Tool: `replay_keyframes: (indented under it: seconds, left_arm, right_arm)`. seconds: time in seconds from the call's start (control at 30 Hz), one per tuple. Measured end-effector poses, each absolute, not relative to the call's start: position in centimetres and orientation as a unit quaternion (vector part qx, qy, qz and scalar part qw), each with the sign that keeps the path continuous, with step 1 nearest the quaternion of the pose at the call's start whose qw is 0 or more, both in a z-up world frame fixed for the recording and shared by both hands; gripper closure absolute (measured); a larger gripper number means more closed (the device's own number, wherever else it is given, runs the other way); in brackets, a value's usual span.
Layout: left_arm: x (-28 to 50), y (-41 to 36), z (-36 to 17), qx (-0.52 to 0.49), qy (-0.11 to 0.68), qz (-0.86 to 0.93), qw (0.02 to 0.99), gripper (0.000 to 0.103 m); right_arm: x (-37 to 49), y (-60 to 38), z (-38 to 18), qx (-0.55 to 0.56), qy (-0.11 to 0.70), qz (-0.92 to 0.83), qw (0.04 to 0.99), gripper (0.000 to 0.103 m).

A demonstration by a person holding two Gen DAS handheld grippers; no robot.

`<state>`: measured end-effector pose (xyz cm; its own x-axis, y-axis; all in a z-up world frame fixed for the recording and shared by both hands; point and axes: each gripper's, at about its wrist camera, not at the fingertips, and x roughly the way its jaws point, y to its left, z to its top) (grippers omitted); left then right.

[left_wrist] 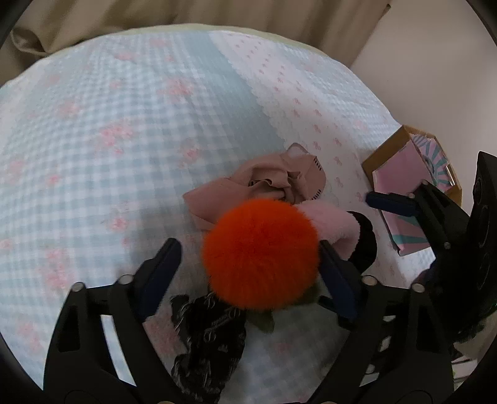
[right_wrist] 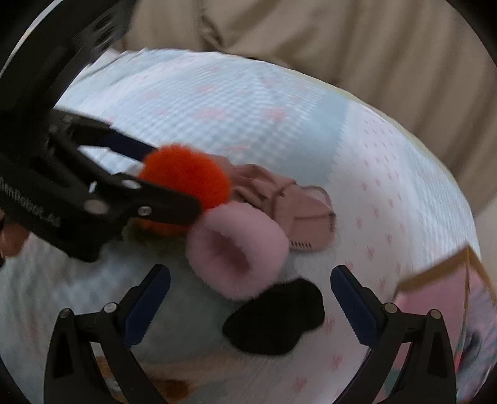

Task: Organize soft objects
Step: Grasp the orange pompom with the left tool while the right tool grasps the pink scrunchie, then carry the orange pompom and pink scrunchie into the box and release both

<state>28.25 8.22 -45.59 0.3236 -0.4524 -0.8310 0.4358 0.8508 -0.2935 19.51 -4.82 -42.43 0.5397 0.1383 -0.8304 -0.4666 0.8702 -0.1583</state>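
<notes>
An orange fluffy pompom (left_wrist: pixel 260 252) sits between the open fingers of my left gripper (left_wrist: pixel 248 273); it touches the right finger, the left finger stands apart. A dusty-pink cloth (left_wrist: pixel 264 183), a pink fuzzy cuff (left_wrist: pixel 334 228) with a black part (left_wrist: pixel 368 241), and a black patterned fabric (left_wrist: pixel 211 342) lie around it on the checked bedspread (left_wrist: pixel 124 140). In the right wrist view my right gripper (right_wrist: pixel 250 306) is open over the black sock part (right_wrist: pixel 276 320), below the pink cuff (right_wrist: pixel 237 251). The pompom (right_wrist: pixel 186 174) and left gripper (right_wrist: pixel 161 177) show at left.
A cardboard box (left_wrist: pixel 385 152) with pink and teal packets (left_wrist: pixel 400 177) sits at the bed's right edge; it shows blurred in the right wrist view (right_wrist: pixel 441 264). Beige curtain (left_wrist: pixel 186 12) hangs behind the bed. A pale wall (left_wrist: pixel 435 62) is at right.
</notes>
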Motion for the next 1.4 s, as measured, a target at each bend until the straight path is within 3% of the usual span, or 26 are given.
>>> replay_keyframes:
  seconds: [0.07, 0.2, 0.37, 0.87, 1.4]
  left_arm:
    - [28.7, 7.9, -46.3, -0.012, 0.518, -0.279, 0.808, 0.034]
    - [28.9, 7.7, -46.9, -0.025, 0.525, -0.289, 0.8, 0.061]
    - [29.3, 8.2, -46.9, -0.042, 0.533, -0.285, 0.796, 0.068]
    - [28.4, 10.4, -41.9, -0.071, 0.514, -0.263, 0.813, 0.069]
    - [22.8, 9.9, -24.9, -0.079, 0.457, -0.252, 0.849, 0.069]
  right_arm:
    - [19.9, -4.4, -43.2, -0.206, 0.445, 0.191, 0.85, 0.017]
    - [20.7, -4.0, -44.0, -0.21, 0.456, 0.211, 0.838, 0.046]
    - [20.7, -4.4, -43.3, -0.201, 0.457, 0.216, 0.839, 0.068]
    - [19.6, -5.2, -37.5, -0.118, 0.46, 0.187, 0.86, 0.071]
    - [14.6, -9.0, -21.6, -0.037, 0.43, 0.136, 0.892, 0.071]
